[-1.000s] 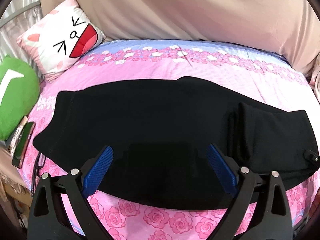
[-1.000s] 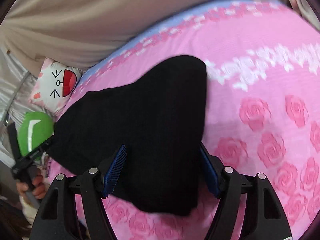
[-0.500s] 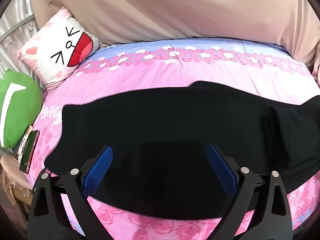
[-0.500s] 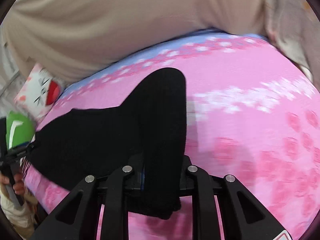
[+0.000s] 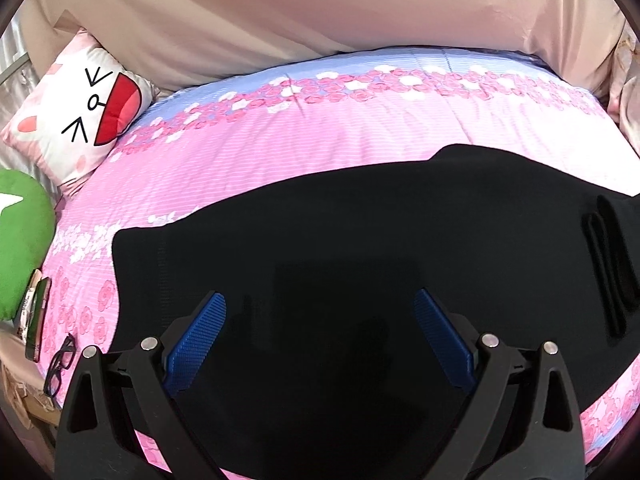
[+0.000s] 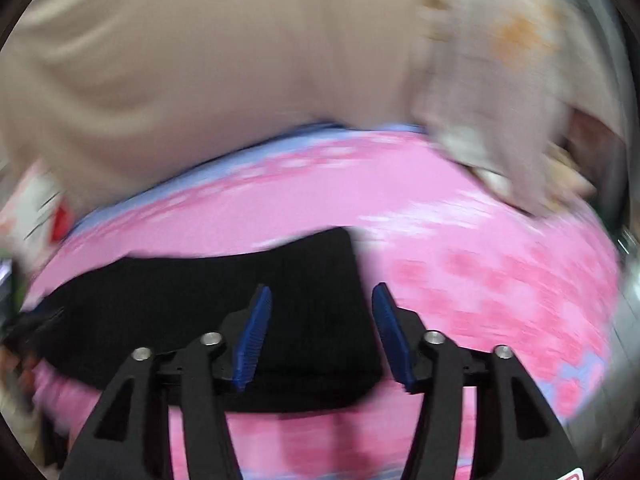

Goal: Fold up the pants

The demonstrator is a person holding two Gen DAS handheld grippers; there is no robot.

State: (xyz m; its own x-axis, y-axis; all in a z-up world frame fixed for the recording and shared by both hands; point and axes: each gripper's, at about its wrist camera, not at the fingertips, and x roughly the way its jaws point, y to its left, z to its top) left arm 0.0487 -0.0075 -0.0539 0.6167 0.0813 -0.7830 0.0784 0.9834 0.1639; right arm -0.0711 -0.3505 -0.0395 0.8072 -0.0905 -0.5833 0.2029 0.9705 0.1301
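Observation:
Black pants (image 5: 360, 240) lie spread lengthwise across the pink flowered bedcover (image 5: 280, 152). One end is doubled over at the right edge (image 5: 608, 260) of the left wrist view. My left gripper (image 5: 319, 296) hovers over the middle of the pants, open, with nothing pressed between its blue pads. The right wrist view is blurred by motion. In it my right gripper (image 6: 321, 288) hangs above the right end of the pants (image 6: 200, 292). Its jaws are opening, and the pads stand apart from the cloth lying below them.
A cat-face pillow (image 5: 84, 108) and a green plush (image 5: 20, 240) sit at the bed's left. A phone (image 5: 38, 324) and glasses (image 5: 60, 364) lie beside them at the edge. Beige fabric (image 5: 320, 12) rises behind the bed. Pale bedding (image 6: 500, 100) is heaped at the far right.
Half a second ago the right gripper was shut on the pants' end. It has since opened and risen, leaving the cloth on the bed. The left gripper drifted along the pants, still open.

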